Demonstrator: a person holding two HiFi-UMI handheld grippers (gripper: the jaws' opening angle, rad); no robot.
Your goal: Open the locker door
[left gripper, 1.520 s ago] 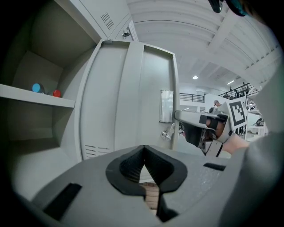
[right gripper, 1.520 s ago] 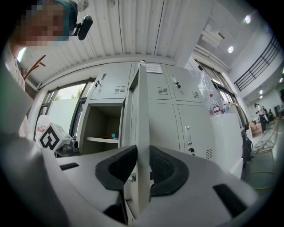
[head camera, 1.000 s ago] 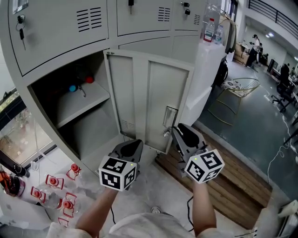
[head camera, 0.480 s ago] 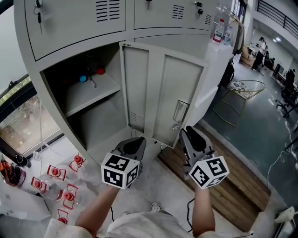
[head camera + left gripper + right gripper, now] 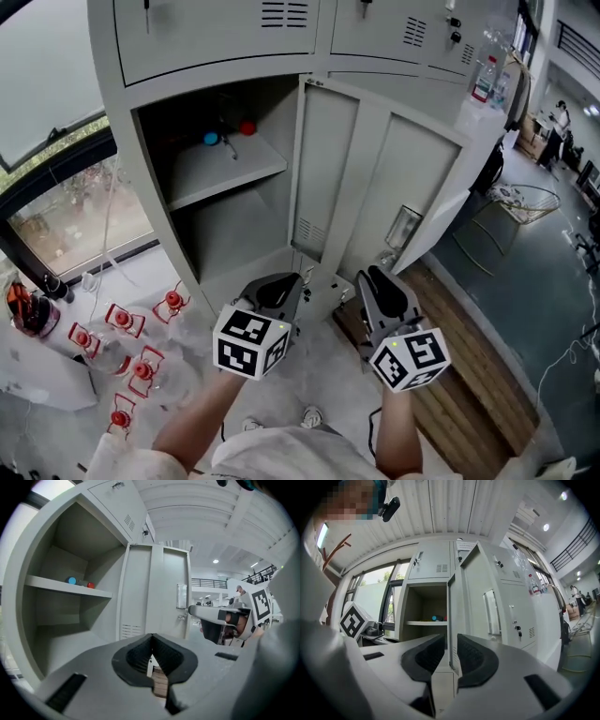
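- Standing wide open, the grey locker door (image 5: 375, 178) hangs out to the right of its compartment.
- Left gripper (image 5: 151, 639): tongs pressed together, holding nothing, low before the compartment.
- Right gripper (image 5: 451, 641): tongs slightly spread, empty; the door's edge lines up beyond them, seemingly untouched.
- Inside, a shelf (image 5: 234, 171) carries a small blue thing (image 5: 211, 139) and a red thing (image 5: 247, 127).

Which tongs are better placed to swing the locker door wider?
Probably the right tongs: slightly apart and lined up with the free edge of the door. The left tongs are shut, facing its inner panel.
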